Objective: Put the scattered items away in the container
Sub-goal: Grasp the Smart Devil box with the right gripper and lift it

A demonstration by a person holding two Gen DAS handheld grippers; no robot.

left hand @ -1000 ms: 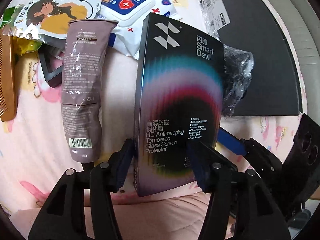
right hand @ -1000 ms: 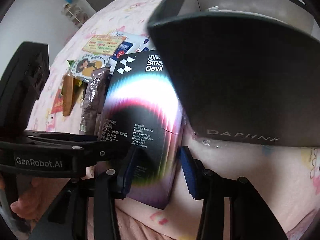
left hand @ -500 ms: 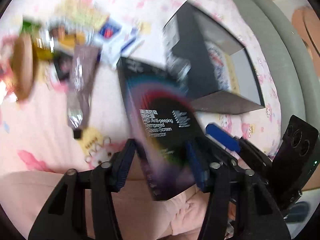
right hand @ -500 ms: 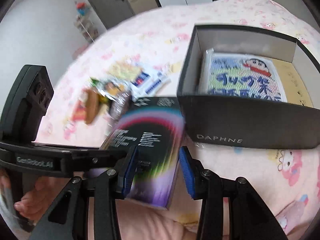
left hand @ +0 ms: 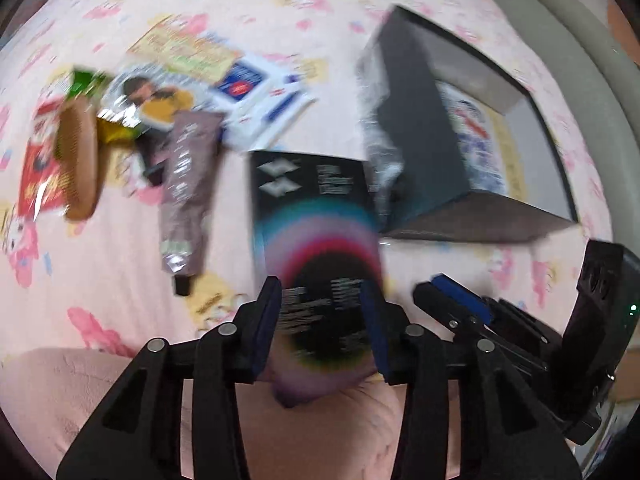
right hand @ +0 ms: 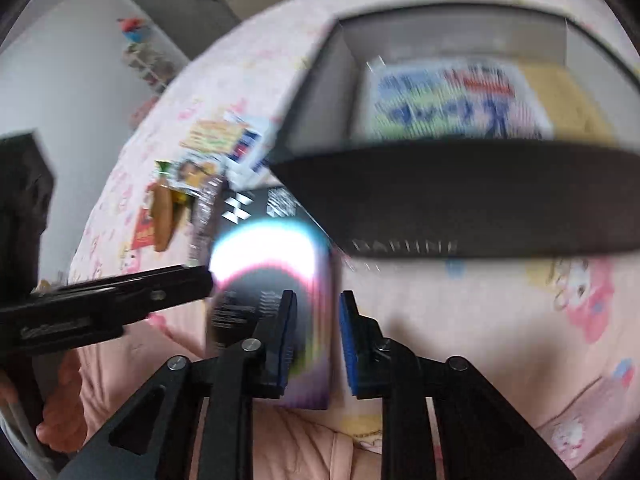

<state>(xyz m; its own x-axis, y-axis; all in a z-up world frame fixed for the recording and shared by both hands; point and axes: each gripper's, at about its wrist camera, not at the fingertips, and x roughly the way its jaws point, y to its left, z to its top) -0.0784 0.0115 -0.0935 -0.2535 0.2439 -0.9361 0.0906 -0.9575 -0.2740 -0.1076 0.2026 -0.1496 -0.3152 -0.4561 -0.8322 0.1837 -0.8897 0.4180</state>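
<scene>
A black screen protector box (left hand: 316, 240) with a rainbow ring sits between the fingers of my left gripper (left hand: 322, 320). The pads press on its long sides, the jaws are easing open a little, and its near end hangs over a lap. My right gripper (right hand: 316, 328) is beside it with jaws closing. The box (right hand: 272, 264) passes behind the right gripper's left pad, and the box's right edge shows in the gap, where I see no pad pressing on it. The black shoe box container (left hand: 420, 152) (right hand: 480, 200) stands open just beyond, with a cartoon pack (right hand: 452, 108) inside.
On the pink bedsheet to the left lie a purple tube (left hand: 188, 192), a wooden comb (left hand: 78, 164), a red packet (left hand: 38, 168), snack bags and a wipes pack (left hand: 256, 88). A grey padded edge (left hand: 580, 60) runs behind the container. Pink trousers (left hand: 320, 440) fill the foreground.
Both views have risen and pulled back, so the container's inside now shows. The screen protector box came up off the bed with the left gripper. The right jaws narrowed and shifted toward its right edge.
</scene>
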